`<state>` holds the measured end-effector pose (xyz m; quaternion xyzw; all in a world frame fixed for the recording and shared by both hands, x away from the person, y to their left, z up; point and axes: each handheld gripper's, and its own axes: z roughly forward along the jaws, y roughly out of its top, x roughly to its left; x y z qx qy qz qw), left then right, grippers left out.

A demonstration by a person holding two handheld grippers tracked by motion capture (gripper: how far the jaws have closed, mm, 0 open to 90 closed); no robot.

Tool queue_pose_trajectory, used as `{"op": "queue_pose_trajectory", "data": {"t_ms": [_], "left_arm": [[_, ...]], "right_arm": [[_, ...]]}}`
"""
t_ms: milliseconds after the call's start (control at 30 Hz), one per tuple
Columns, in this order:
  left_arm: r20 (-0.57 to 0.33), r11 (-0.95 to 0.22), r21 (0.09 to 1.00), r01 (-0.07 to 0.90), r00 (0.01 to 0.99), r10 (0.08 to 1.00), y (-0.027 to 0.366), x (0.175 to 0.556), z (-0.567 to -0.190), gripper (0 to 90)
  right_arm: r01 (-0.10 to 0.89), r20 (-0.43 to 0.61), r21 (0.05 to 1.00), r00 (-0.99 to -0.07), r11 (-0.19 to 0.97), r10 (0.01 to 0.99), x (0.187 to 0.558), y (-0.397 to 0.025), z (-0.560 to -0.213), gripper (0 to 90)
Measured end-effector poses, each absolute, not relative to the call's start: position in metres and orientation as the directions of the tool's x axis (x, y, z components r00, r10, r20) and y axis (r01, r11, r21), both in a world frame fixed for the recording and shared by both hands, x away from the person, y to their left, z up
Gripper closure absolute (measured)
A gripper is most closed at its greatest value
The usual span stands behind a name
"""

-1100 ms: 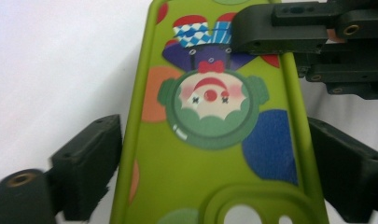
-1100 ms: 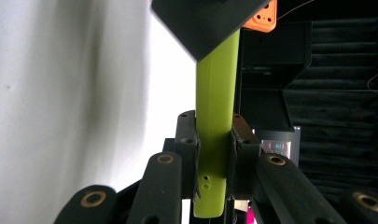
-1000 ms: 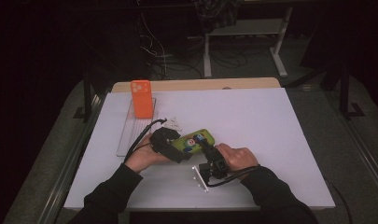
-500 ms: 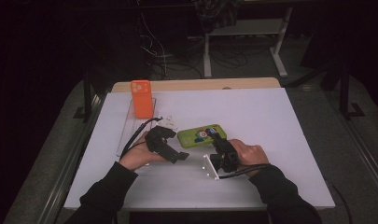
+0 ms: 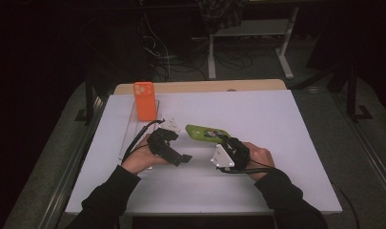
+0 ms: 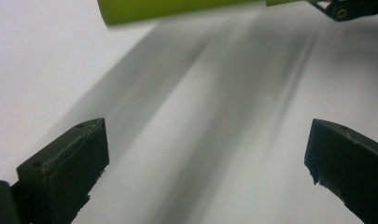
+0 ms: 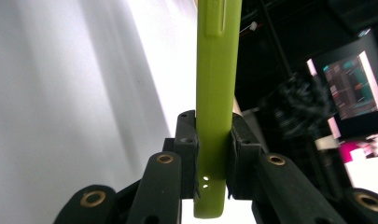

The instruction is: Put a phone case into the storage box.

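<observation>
black sleeves; 2 black grippers, left gripper and right gripper, brass screws, black cables.

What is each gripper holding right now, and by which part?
The right gripper clamps the lime-green rubbery phone case across its thin edges near its bottom end. The left gripper is open, holding nothing.

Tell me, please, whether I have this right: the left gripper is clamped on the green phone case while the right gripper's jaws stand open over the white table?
Not quite: the grippers are swapped. The right gripper is clamped on the green phone case, as the right gripper view shows, while the left gripper stands open over the white table.
</observation>
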<state>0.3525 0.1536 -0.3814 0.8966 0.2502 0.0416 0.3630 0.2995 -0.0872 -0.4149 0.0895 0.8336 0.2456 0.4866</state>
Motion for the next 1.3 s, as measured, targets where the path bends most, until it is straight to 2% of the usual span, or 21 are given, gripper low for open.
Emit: {"op": "queue_pose_trajectory", "data": {"t_ms": [133, 533, 700, 1033, 1167, 1300], "left_arm": [[-0.078, -0.650, 0.651, 0.392, 0.886, 0.457, 0.155, 0.355, -0.381, 0.0], [-0.110, -0.600, 0.673, 0.432, 0.861, 0.497, 0.154, 0.354, -0.384, 0.0], [-0.091, -0.615, 0.667, 0.421, 0.865, 0.493, 0.156, 0.355, -0.382, 0.0], [-0.076, -0.586, 0.689, 0.426, 0.847, 0.526, 0.159, 0.358, -0.380, 0.0], [-0.105, -0.551, 0.704, 0.449, 0.832, 0.545, 0.161, 0.359, -0.379, 0.0], [-0.125, -0.507, 0.730, 0.458, 0.819, 0.560, 0.162, 0.361, -0.376, 0.0]], "right_arm": [[-0.010, -0.676, 0.595, -0.547, 0.804, 0.493, 0.302, -0.090, -0.412, 75.5], [0.139, -0.415, 0.749, -0.663, 0.647, 0.623, 0.313, -0.097, -0.406, 75.6], [0.206, -0.298, 0.795, -0.686, 0.570, 0.664, 0.318, -0.102, -0.403, 75.6], [0.373, -0.042, 0.837, -0.687, 0.401, 0.725, 0.327, -0.112, -0.403, 75.5], [0.439, 0.070, 0.838, -0.675, 0.325, 0.734, 0.330, -0.114, -0.406, 75.6], [0.462, 0.117, 0.836, -0.677, 0.296, 0.727, 0.332, -0.114, -0.407, 75.6]]}}
